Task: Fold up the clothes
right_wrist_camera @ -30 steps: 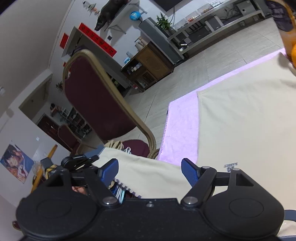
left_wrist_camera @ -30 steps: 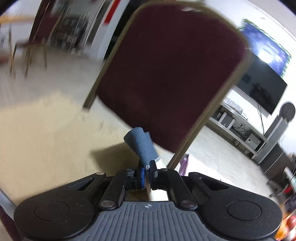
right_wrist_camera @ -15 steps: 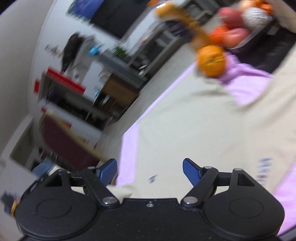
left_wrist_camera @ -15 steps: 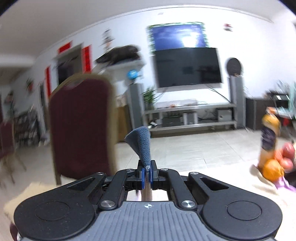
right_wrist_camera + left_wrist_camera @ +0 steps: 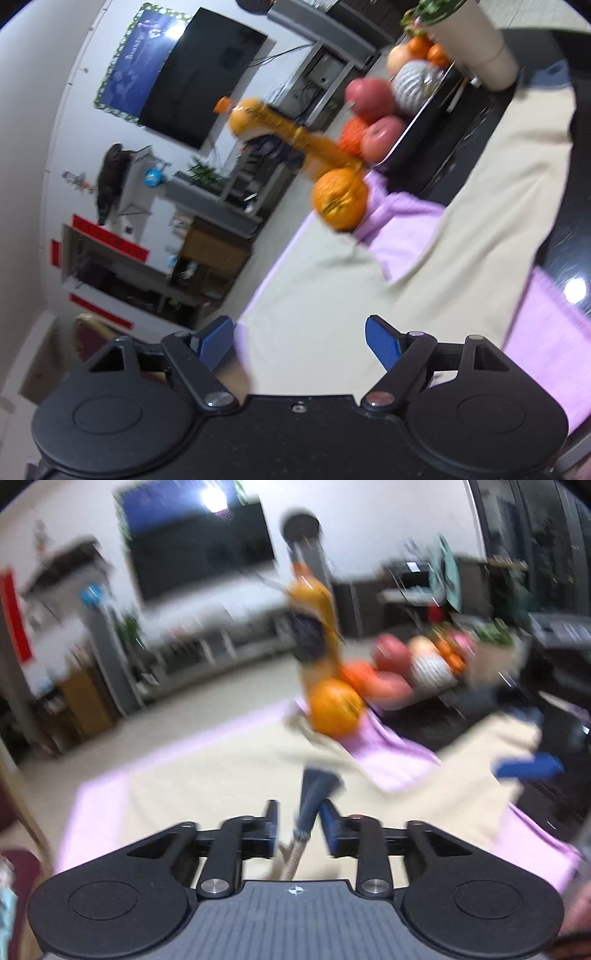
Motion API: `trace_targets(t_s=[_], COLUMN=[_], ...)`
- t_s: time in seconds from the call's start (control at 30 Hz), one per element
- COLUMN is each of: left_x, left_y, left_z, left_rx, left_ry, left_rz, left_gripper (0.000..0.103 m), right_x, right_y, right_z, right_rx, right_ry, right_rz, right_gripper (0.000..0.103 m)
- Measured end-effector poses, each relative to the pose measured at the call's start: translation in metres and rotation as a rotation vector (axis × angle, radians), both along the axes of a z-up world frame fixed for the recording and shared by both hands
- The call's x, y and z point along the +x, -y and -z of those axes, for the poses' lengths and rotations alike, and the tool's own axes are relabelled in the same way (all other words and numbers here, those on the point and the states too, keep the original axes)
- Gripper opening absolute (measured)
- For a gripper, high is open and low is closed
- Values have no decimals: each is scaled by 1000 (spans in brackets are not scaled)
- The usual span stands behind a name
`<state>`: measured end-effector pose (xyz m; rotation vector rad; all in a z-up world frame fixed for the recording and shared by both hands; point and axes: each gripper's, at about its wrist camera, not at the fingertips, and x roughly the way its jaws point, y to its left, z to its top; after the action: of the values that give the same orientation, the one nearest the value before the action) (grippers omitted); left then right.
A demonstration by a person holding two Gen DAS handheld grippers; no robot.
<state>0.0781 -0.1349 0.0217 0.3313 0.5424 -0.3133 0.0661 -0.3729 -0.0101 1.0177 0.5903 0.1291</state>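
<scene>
A cream garment (image 5: 221, 786) lies spread over a purple cloth (image 5: 92, 819) on the table. Its blue-grey cuff (image 5: 317, 786) stands loosely between the parted fingers of my left gripper (image 5: 298, 829), which is open. In the right wrist view the same cream garment (image 5: 332, 288) stretches away under my right gripper (image 5: 299, 339), which is wide open and holds nothing. One blue finger (image 5: 528, 768) of the right gripper shows at the right of the left wrist view, over the garment's far part. Both views are motion-blurred.
An orange (image 5: 340, 199) and an orange bottle (image 5: 288, 136) stand at the cloth's far edge. Beside them is a dark tray of apples and other fruit (image 5: 373, 122), with a beige pot (image 5: 476, 44) behind it. A maroon chair (image 5: 88, 332) is at the left.
My left gripper swung from the chair toward the table and opened, letting go of the cuff. My right gripper stayed open and swung toward the fruit.
</scene>
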Motion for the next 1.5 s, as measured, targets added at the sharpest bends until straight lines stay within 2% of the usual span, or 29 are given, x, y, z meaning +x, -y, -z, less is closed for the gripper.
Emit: trace_targets(t_s=[0.1,0.2,0.27,0.3,0.4,0.43,0.47,0.5,0.6,0.7,0.8,0.87,0.9,0.93,0.97,1.0,1.07,1.1,1.2,1.27,1.3,1.33,1.37,1.4,1.43,1.5], left_x=[-12,-20,-7,-1,17,20,22,24,29,37,41,41,41,38,34,31,24,24,25,23,20,19,17,16,15,14], left_y=[-22,-77,-115,-135,-192,-209,-215,-221,-237,-247,-256,-256,-257,-255,-254,-253,-243,-242,-240,-241,-244,-250,-256,-262,-268,-278], left_z=[9,12,18,22,37,40,46,51,66,85,95,96,96,94,92,90,87,90,103,98,93,87,83,78,74,72], left_rx=[5,-29,-59,-70,-117,-150,-146,-139,-118,-43,-72,-76,-91,-96,-101,-105,-13,6,36,39,5,-43,-95,-147,-205,-314], left_ry=[-41,-82,-121,-132,-163,-180,-191,-203,-236,-303,-389,-393,-398,-392,-386,-380,-330,-344,-401,-384,-371,-364,-358,-353,-353,-382], left_rz=[26,-15,-95,-163,-371,-428,-458,-486,-570,-623,-617,-606,-593,-582,-572,-561,-553,-555,-576,-601,-608,-616,-626,-635,-647,-640], left_gripper=[40,42,41,41,31,30,30,30,29,29,29,27,18,5,0,0,0,0,2,9,14,23,30,39,40,41], right_x=[0,2,5,8,23,29,36,43,64,73,73,71,70,69,68,67,65,64,61,59,58,57,55,52,51,48], right_y=[2,-1,-9,-14,-36,-44,-52,-60,-80,-95,-112,-113,-111,-110,-109,-108,-105,-104,-101,-98,-97,-96,-95,-94,-93,-89], right_z=[2,4,7,10,22,26,31,36,50,61,69,68,67,66,65,64,61,60,57,55,53,52,48,44,40,36], right_rx=[-48,-117,-169,-192,-265,-293,-326,-365,-495,-587,-658,-675,-677,-679,-681,-682,-686,-688,-693,-696,-698,-700,-700,-695,-686,-650], right_ry=[-28,-64,-105,-135,-233,-256,-274,-293,-336,-323,-323,-321,-322,-322,-323,-323,-324,-325,-326,-327,-327,-328,-311,-288,-271,-251], right_rz=[-2,-20,-56,-77,-155,-185,-214,-242,-306,-324,-347,-336,-329,-321,-313,-305,-290,-282,-258,-243,-235,-227,-220,-211,-201,-184], right_gripper=[78,78,78,78,78,72,64,49,47,48,48,32,18,6,5,4,4,4,7,11,18,31,39,53,56,56])
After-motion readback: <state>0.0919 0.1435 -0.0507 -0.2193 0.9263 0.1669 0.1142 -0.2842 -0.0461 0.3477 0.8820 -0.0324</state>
